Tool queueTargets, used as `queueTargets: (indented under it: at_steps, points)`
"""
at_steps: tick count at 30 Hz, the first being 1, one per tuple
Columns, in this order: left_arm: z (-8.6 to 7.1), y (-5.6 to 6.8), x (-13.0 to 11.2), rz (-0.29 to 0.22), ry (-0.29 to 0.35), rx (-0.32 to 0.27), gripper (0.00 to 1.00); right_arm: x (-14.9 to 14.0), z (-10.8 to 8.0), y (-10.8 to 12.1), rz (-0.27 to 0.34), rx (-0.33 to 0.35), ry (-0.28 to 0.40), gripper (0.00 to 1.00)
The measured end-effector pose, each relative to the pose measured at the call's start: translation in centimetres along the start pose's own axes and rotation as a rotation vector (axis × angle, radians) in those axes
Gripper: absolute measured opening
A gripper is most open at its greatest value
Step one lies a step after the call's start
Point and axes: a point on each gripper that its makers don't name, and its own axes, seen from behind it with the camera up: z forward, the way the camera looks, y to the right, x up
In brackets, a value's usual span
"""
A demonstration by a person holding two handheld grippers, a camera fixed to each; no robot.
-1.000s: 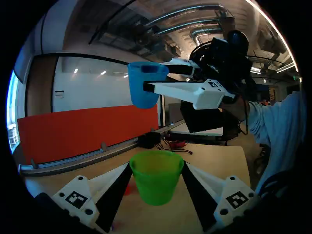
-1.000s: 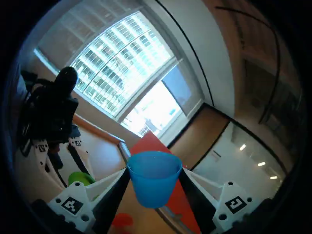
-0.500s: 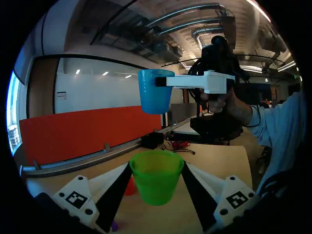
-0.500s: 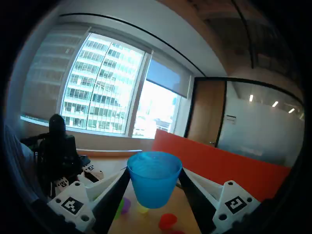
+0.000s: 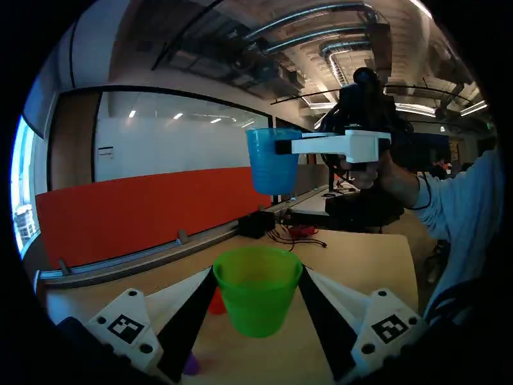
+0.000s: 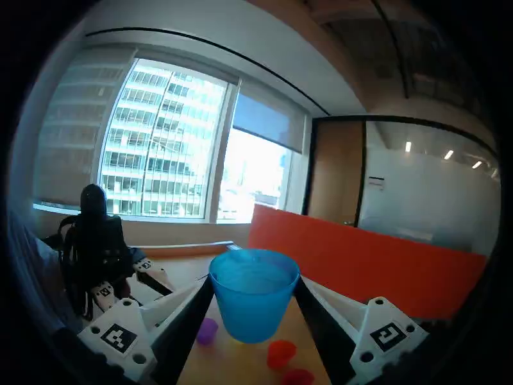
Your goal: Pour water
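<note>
Cups sit one in each gripper. The left gripper (image 5: 257, 273) clamps an upright green cup (image 5: 258, 301) over the wooden table (image 5: 359, 256). The right gripper (image 6: 254, 282) pinches a blue cup (image 6: 254, 305), also upright. In the left gripper view, the blue cup hangs higher, farther out and a little to the right, well apart from the green rim. Pouring probably means bringing it over that mouth, then tipping it.

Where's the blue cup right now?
The blue cup is in the air, upright in the right gripper; in the left gripper view it sits above and just right of the green cup.
</note>
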Motion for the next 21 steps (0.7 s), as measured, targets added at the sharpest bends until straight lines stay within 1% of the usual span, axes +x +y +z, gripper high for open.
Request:
queueTargets:
  at_steps: [8, 15, 21]
  points:
    - [-0.6, -0.3, -1.2, -0.005, -0.023, 0.008, 0.88, -1.8, -0.5, 0.2, 0.026, 0.007, -0.017, 0.91]
    - [-1.2, -0.8, -2.8, -0.016, -0.053, 0.019, 0.88, -4.2, -0.9, 0.3, 0.038, 0.009, -0.044, 0.91]
    - [-1.3, -1.0, -4.1, -0.022, -0.080, 0.017, 0.88, -6.2, -1.0, 0.2, 0.041, 0.018, -0.059, 0.91]
